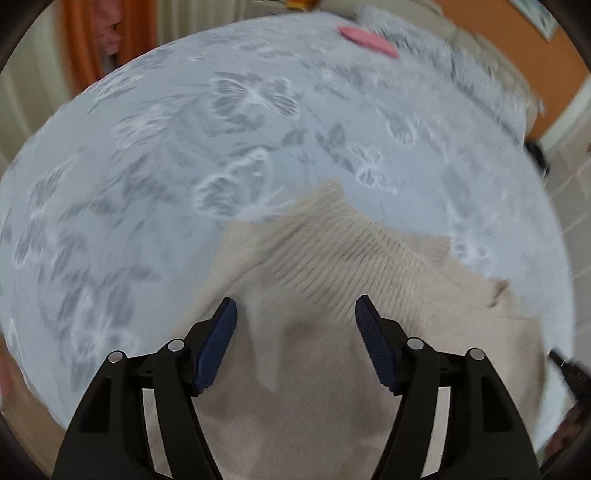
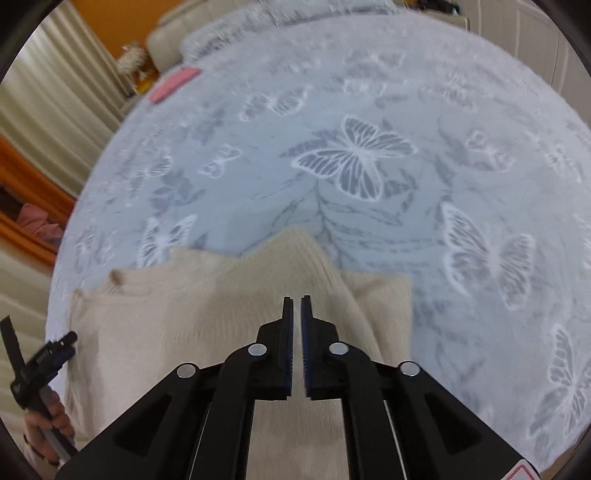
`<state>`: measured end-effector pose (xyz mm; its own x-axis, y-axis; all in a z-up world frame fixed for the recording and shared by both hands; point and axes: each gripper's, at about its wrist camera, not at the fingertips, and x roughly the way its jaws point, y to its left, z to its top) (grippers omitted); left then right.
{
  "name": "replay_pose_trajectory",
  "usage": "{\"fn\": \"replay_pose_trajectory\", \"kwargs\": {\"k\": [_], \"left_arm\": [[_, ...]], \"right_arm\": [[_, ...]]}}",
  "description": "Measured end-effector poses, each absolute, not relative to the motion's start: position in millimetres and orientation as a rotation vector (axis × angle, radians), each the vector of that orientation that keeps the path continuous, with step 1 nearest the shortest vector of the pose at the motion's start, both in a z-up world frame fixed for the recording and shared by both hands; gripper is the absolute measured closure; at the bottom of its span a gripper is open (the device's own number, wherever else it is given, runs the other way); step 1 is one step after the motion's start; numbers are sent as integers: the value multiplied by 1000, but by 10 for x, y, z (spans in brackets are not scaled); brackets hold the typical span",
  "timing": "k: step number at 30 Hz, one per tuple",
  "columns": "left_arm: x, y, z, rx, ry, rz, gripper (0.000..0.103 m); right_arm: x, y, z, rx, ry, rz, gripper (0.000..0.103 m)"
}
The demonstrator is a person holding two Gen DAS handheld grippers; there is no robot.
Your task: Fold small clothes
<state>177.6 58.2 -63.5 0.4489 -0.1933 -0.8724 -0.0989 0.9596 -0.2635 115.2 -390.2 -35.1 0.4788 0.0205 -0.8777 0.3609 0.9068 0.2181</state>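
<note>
A cream ribbed knit garment [image 1: 332, 295] lies on a pale blue butterfly-print bedspread [image 1: 147, 166]. My left gripper [image 1: 295, 314] is open above it, its blue pads wide apart, nothing between them. In the right wrist view the garment [image 2: 177, 314] spreads out under and to the left of my right gripper [image 2: 297, 306], whose jaws are shut with only a thin slit and no cloth visibly between them. The left gripper [image 2: 64, 343] shows at that view's left edge, held by a hand.
A pink flat item [image 1: 367, 35] lies at the far end of the bedspread; it also shows in the right wrist view [image 2: 171, 84]. Grey pillows [image 2: 258, 22] and a cream headboard sit beyond. Orange walls and curtains surround the bed.
</note>
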Motion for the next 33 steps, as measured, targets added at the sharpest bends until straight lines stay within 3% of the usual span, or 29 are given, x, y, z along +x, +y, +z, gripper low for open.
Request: {"fn": "replay_pose_trajectory", "kwargs": {"k": [3,5,8,15,16,17,18,19,21,24,26,30,33], "left_arm": [[1418,983,-606,-427,1096,-18,30],[1193,1205,-650,-483,1116,12,30],[925,1408,-726,-537,1140,45,28],[670,1428,-1024,-763,1203,42,22],[687,1402,-1038,-768,1198,54,23],[710,1371,-1033,-760,1196,72,31],[745,1341,-1006,-756,1190,76,63],[773,1321,-971,-767,1191,59,74],[779,1371,-772,-798,1161,62,85],[713,1462,-437,-780,1120,30,86],[654,1485,-446,-724,1161,57,86],[603,1433,-994,-651,1290,129,86],[532,1362,-981,-617,1247,133,85]], "right_arm": [[688,-3934,-372,398,1081,-254,78],[350,-3981,-444,418,1102,-290,59],[-56,-4056,-578,512,1136,-299,46],[-323,-4075,-1063,879,1109,-225,32],[-297,-4065,-1072,892,1092,-226,32],[-231,-4050,-1078,904,1084,-221,46],[-151,-4027,-1065,914,1086,-202,70],[-89,-4003,-1008,924,1084,-178,81],[-73,-3967,-652,875,996,-155,83],[-173,-3902,-102,771,900,-113,84],[-244,-3905,-50,692,910,-124,84],[-356,-4154,-989,703,1161,-255,82],[-467,-4102,-934,745,1101,-258,76]]}}
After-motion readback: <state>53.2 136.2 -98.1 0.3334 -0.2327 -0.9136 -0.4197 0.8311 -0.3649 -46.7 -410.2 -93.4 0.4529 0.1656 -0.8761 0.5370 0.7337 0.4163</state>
